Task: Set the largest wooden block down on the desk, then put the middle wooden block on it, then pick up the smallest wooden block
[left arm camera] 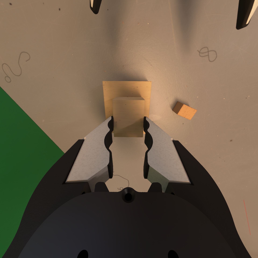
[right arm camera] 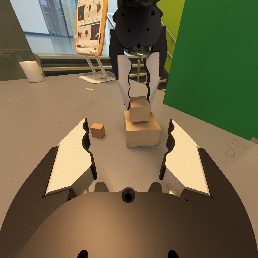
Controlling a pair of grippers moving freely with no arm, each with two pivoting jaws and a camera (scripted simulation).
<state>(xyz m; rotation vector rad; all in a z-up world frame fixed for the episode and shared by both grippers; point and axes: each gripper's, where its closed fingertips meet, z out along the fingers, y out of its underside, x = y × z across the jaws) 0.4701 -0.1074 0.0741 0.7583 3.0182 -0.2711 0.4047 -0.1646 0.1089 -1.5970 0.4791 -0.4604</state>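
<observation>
In the left wrist view my left gripper (left arm camera: 128, 118) is shut on the middle wooden block (left arm camera: 128, 108), pinching its two sides. It holds the block over the largest wooden block (left arm camera: 125, 89), which stands on the grey desk (left arm camera: 69, 97). In the right wrist view the middle block (right arm camera: 139, 113) sits at or just above the top of the largest block (right arm camera: 142, 134), slightly turned; I cannot tell if they touch. The smallest block (right arm camera: 97, 130), more orange, lies on the desk to the left; it also shows in the left wrist view (left arm camera: 184, 110). My right gripper (right arm camera: 128, 120) is open and empty, short of the stack.
A green panel (right arm camera: 216, 69) stands close on the right of the stack. A white mug (right arm camera: 32, 71) and a stand holding a printed board (right arm camera: 90, 27) are at the desk's far side. The desk edge runs past green floor (left arm camera: 21, 132).
</observation>
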